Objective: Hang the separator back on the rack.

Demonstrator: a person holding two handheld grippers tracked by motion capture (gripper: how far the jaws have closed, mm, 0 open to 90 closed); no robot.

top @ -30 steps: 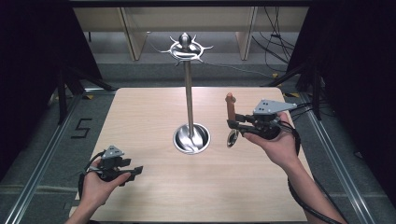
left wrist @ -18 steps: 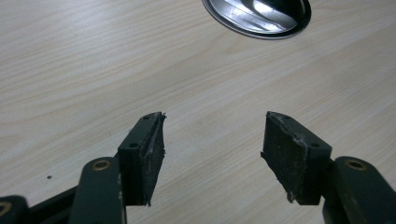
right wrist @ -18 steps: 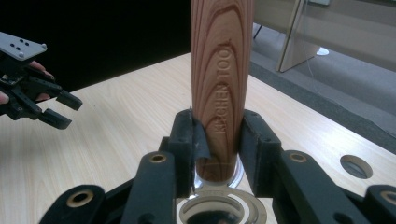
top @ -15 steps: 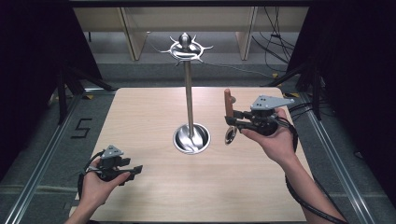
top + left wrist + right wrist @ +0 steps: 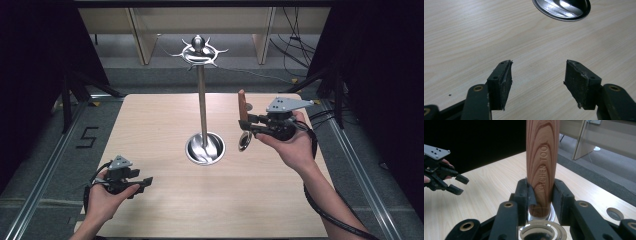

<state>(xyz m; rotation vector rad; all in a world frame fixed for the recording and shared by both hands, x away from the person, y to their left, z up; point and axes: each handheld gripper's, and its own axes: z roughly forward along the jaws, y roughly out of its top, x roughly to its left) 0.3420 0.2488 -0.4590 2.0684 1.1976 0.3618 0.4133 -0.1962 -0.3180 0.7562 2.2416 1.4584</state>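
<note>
At the bottom left of the high view my left gripper sat low over the pale wood-grain table, its jaws spread wide with nothing between them; in the left gripper view I saw bare tabletop between the pads and the rim of the round steel base at the top edge. Farther up, right of centre, my right gripper was closed about halfway on the wooden-handled kitchen utensil with a small shiny metal head, held upright above the table with the handle pointing up and the metal end hanging below the jaws. In the right gripper view the pads pressed both sides of the reddish, strongly grained handle just above its metal collar. I judged the utensil light and stiff, the wood offering a fair grip, though the polished metal end would be slippery; the low hold near the collar left the long handle free above, so it could tilt if bumped. I could not tell what kind of head it had. Beyond it, in the middle of the frame, stood the tall polished steel utensil stand with a ring of hooks at its top, well apart from the utensil.
</note>
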